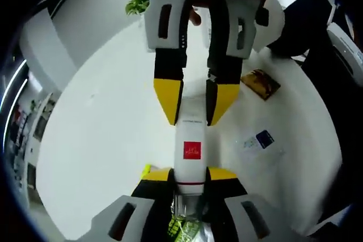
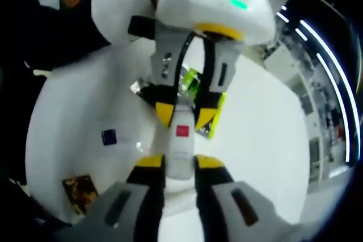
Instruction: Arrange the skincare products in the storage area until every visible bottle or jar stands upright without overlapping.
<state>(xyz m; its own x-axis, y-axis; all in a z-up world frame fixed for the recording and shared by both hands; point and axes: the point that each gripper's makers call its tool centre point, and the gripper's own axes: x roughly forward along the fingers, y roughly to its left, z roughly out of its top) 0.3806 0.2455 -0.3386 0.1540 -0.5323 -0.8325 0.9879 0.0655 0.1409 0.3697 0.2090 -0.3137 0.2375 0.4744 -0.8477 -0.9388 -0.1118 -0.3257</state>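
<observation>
A white bottle (image 1: 191, 134) with a red square label is held in the air over the white table (image 1: 102, 140), gripped from both ends. My left gripper (image 1: 190, 175) rises from the bottom of the left gripper view, its yellow-tipped jaws shut on the bottle's capped end. My right gripper (image 1: 195, 103) comes down from the top and is shut on the other end. In the right gripper view the same bottle (image 2: 180, 151) sits between my right gripper (image 2: 180, 161) at the bottom and my left gripper (image 2: 184, 114) above it.
On the table lie a brown-gold packet (image 1: 261, 83) (image 2: 79, 188), a small blue-and-white sachet (image 1: 258, 140) (image 2: 109, 136) and a yellow-green package (image 2: 212, 120). A green plant (image 1: 137, 1) stands at the far table edge. A person in dark clothes (image 1: 317, 32) is beside the table.
</observation>
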